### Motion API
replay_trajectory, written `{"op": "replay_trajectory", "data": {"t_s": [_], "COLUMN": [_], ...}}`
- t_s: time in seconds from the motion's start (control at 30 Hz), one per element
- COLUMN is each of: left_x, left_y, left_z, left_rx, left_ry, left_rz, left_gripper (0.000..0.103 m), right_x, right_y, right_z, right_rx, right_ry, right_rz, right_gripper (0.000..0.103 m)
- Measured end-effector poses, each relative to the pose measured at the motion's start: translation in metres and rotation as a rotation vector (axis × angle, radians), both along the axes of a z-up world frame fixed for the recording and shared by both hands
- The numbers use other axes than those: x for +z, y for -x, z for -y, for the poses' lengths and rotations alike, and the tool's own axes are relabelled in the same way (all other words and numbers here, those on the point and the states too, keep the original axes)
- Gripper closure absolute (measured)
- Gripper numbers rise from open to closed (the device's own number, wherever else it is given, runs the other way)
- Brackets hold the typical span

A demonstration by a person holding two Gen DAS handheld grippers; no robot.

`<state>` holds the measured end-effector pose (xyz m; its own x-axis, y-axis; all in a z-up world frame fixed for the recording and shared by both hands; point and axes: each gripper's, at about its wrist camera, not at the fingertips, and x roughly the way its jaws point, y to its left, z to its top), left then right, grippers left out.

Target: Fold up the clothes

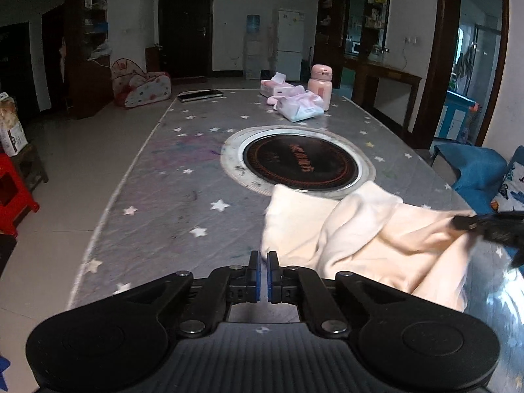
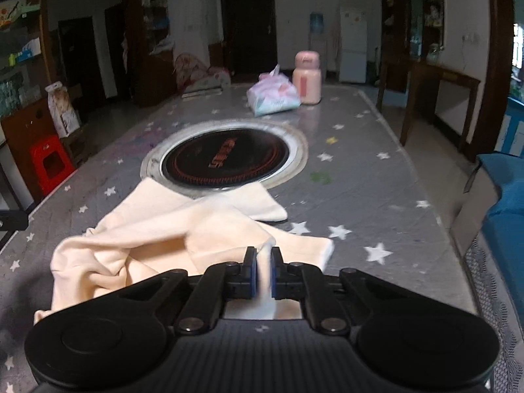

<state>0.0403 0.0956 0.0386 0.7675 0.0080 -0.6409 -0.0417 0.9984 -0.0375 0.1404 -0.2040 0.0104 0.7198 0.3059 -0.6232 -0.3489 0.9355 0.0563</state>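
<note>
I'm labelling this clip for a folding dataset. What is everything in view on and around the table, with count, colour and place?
garment: one, cream, crumpled on the near half of the table, far edge over the hob's rim
table: one, grey cover with white stars
hob: one, round, black with silver rim, set in the table's middle
flask: one, pink, far end of the table
tissue packs: two or three, pink and white, beside the flask
phone: one, dark, far left edge
stool: one, red, on the floor left of the table
fridge: one, white, back wall
left tongs: shut, nothing between them
right tongs: shut on the garment's fabric
</note>
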Motion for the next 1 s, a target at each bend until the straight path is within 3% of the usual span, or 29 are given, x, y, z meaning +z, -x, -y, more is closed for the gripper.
{"op": "replay_trajectory", "data": {"t_s": [0.2, 0.33, 0.47, 0.53, 0.6, 0.73, 0.87, 1.0], "left_x": [-0.007, -0.012, -0.026, -0.034, -0.043, -0.056, -0.065, -0.063], "left_y": [-0.01, -0.03, -0.058, -0.073, -0.085, -0.097, -0.103, -0.1], "left_z": [0.02, 0.044, 0.064, 0.073, 0.077, 0.078, 0.078, 0.082], "left_rx": [-0.072, -0.123, -0.15, -0.162, -0.173, -0.181, -0.207, -0.229], "left_ry": [-0.014, -0.046, -0.103, -0.124, -0.133, -0.142, -0.151, -0.162], "left_rz": [-0.025, -0.032, -0.064, -0.088, -0.115, -0.15, -0.185, -0.169], "left_gripper": [0.089, 0.047, 0.034, 0.034, 0.034, 0.034, 0.051, 0.072], "right_x": [0.006, 0.0, -0.008, -0.009, -0.009, -0.017, -0.031, -0.042], "right_y": [0.044, 0.068, 0.08, 0.078, 0.073, 0.057, 0.048, 0.051], "right_z": [0.013, 0.026, 0.032, 0.034, 0.036, 0.037, 0.034, 0.027], "right_rx": [-0.01, -0.007, -0.007, -0.017, -0.035, -0.078, -0.092, -0.077], "right_ry": [0.047, 0.07, 0.092, 0.082, 0.061, 0.013, -0.017, -0.001], "right_rz": [0.008, -0.057, -0.088, -0.08, -0.07, -0.071, -0.094, -0.09], "right_gripper": [0.096, 0.096, 0.081, 0.062, 0.054, 0.05, 0.054, 0.077]}}
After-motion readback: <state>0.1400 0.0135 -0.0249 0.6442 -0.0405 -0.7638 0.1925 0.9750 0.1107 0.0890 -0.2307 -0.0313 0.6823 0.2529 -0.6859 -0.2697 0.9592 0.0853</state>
